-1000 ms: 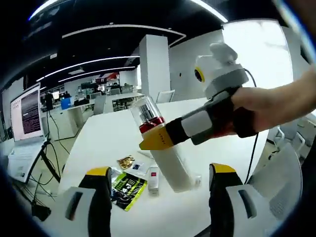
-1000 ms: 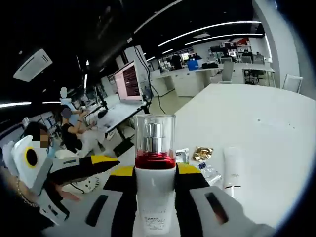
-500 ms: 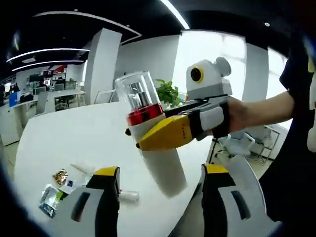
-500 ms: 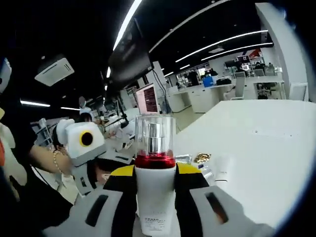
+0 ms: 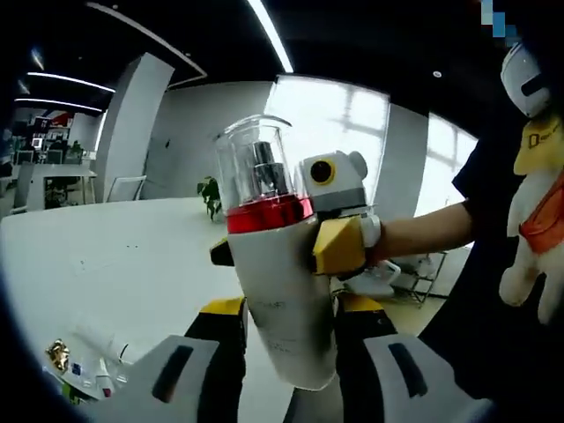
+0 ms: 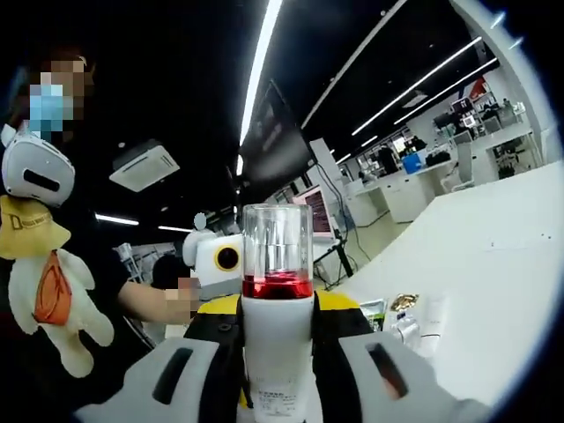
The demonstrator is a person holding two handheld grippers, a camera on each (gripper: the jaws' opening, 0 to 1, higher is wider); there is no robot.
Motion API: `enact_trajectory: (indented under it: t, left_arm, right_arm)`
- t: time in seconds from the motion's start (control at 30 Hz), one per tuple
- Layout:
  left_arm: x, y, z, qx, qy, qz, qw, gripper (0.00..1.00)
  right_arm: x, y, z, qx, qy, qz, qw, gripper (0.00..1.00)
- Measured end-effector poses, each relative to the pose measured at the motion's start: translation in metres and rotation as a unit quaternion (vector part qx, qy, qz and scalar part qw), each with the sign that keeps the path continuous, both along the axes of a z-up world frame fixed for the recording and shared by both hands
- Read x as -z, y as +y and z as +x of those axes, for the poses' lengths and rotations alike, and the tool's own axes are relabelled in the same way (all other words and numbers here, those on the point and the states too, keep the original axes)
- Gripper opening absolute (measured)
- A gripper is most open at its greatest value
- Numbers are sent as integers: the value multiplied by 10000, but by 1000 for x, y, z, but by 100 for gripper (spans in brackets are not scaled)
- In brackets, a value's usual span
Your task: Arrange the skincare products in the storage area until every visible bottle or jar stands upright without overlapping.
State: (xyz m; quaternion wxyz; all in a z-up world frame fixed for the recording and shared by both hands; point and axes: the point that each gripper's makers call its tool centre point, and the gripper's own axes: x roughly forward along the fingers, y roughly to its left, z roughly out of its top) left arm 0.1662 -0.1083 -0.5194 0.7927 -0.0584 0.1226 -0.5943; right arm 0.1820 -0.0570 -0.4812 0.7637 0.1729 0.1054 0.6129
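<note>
Bottle — white body, red band, clear cap — sits clamped between right gripper jaws, raised off the table. Left gripper jaws bracket the bottle's base at 6 o'clock in the left gripper view; contact cannot be told.

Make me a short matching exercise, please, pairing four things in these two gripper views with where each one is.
Things:
1. pump bottle
2. gold packet
3. plush toy
4. potted plant

Places:
A. hanging on the person's dark top
B. lying on the white table
C. clamped in the right gripper, up off the table
D. standing far off beyond the table

Pairs: 1-C, 2-B, 3-A, 4-D
</note>
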Motion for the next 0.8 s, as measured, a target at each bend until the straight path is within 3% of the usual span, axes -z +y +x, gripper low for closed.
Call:
enact_trajectory:
  t: [0.07,0.1,0.23,0.3,0.4,0.63,0.8]
  left_arm:
    - [-2,-3,3,-127,20,29,9999,36]
    - [2,-2,6,-279,153,143,9994,35]
    - [8,-3,15,-810,163,549,9951,34]
    - [12,-1,24,-1135,-198,903,9892,33]
    - [15,1,30,-1445,-412,1208,9812,32]
    - [10,11,50,-2265,-380,1348,9639,32]
    - [9,10,57,-2499,-735,1720,9500,32]
  right_arm:
    - [-1,-2,2,12,13,67,10000,28]
    - [-1,-3,3,31,-26,82,10000,28]
    - [1,-2,8,191,-172,-68,9996,30]
    - [0,-2,11,420,-87,-42,9991,33]
    - [1,-4,16,775,-40,-117,9969,36]
    - [-5,-24,34,2173,-67,-262,9757,33]
    - [0,-30,37,2694,-104,-675,9606,32]
